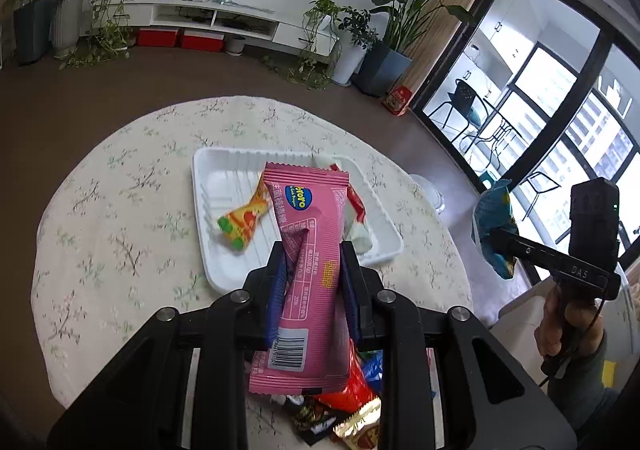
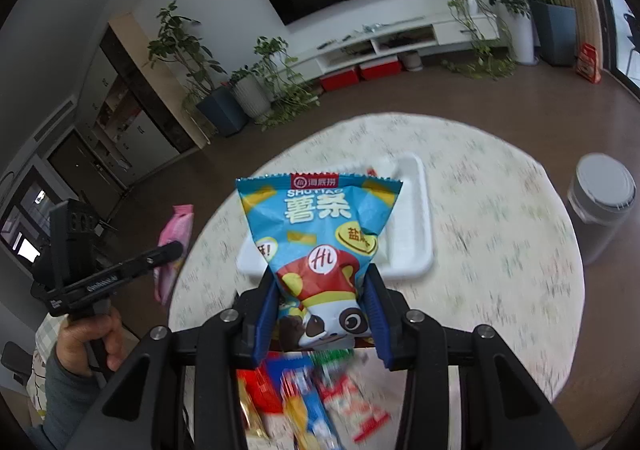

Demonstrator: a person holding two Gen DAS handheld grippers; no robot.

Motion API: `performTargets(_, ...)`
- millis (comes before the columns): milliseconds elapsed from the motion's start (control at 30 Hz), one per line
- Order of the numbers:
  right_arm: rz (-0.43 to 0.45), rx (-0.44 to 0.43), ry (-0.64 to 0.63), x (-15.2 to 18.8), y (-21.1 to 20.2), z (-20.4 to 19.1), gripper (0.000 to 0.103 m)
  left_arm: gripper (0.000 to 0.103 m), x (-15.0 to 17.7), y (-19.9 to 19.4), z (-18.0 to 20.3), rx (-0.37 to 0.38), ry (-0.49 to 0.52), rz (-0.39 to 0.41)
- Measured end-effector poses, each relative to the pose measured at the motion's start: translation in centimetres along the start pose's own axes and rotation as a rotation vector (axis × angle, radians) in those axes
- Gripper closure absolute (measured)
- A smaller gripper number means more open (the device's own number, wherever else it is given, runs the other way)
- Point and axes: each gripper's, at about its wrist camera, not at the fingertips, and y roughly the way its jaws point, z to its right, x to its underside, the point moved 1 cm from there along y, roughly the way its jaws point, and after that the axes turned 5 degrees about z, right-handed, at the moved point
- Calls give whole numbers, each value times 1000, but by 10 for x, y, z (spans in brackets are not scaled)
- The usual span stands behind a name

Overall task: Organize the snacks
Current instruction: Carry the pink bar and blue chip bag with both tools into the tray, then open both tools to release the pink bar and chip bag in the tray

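Round floral-clothed worktop (image 1: 120,210) bearing a white foam tray (image 1: 216,186): left gripper (image 1: 312,262) fingers pinch a pink wafer packet (image 1: 308,250); right gripper (image 2: 320,286) fingers pinch a blue potato-stick bag (image 2: 316,226).

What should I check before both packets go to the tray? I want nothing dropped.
1. Left gripper jaws shut on the pink packet: ok.
2. Right gripper jaws shut on the blue packet: ok.
3. White tray in reach ahead on the table: ok.
4. Free room in the tray: ok, its left part is bare; an orange packet and a red and white packet lie further right.
5. Grippers apart from each other: ok.
6. Firmness of each grip: cannot tell.
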Motion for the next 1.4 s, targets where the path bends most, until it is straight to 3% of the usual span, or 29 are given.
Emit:
performTargets(167,-23,-39,-14,-46,47,-15,60,79,-46,43,-10,-22,0,6)
performTargets(233,-64,-38,-20,-55,76,-19,60,79,-56,71,-17,-50,1,-34)
performTargets(400,-184,22,-37,-51,143,-16,60,79,-67,134,-44,-101,-14,-117)
performTargets(633,-293,116,-62,-35,208,-3,60,78,-63,188,-57,-136,17,-192)
performTargets(867,-327,176,-134,-23,234,-8,59,77,-46,213,-64,-157,28,-229)
performTargets(1033,-328,196,-152,-18,244,-6,59,76,-36,211,-63,-176,42,-234)
performTargets(1167,-327,210,-160,-18,245,-8,58,49,-29,215,-62,-199,51,-245)
performTargets(1300,-316,208,-152,-18,239,-8,54,43,-29,206,-61,-209,47,-213)
performTargets(1400,-292,218,-159,-18,230,-10,44,41,-31,196,-59,-206,44,-193)
